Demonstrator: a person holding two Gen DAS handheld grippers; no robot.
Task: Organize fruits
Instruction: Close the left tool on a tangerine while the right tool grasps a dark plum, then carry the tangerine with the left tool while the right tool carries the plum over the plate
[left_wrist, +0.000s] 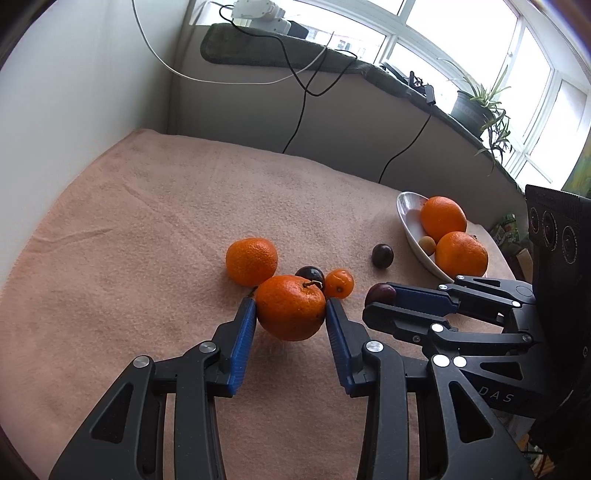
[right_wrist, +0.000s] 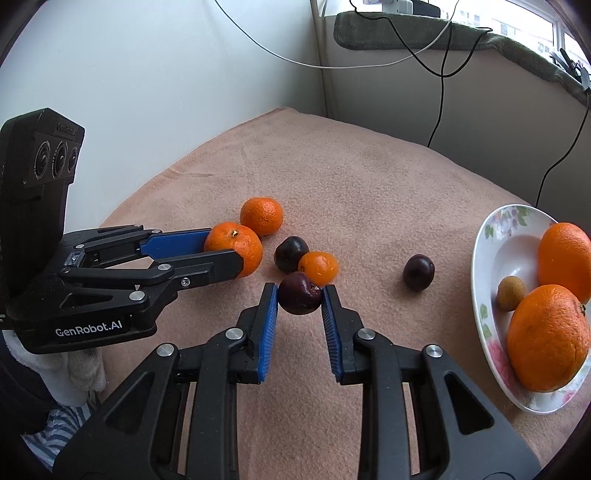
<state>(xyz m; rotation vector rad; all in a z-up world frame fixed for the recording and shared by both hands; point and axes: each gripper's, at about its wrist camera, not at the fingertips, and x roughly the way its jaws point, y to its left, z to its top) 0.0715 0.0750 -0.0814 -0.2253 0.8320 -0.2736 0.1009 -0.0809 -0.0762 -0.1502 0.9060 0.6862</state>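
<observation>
My left claw (left_wrist: 290, 308) clamps its ribbed blue pads on a dimpled, stemmed mandarin (left_wrist: 290, 307), angled down over the fuzzy peach blanket (left_wrist: 147, 221). Just beyond that mandarin sit a second round mandarin (left_wrist: 251, 261), a dark glossy plum (left_wrist: 310, 275) and a small orange citrus (left_wrist: 339, 283). To the mandarin's right, my right claw (right_wrist: 299, 293) grips a smooth purple plum (right_wrist: 299, 293), tilted downward. Farther right lies another plum (right_wrist: 418, 272), then the floral oval dish (right_wrist: 491, 236) holding two pebbly oranges and a little tan fruit.
</observation>
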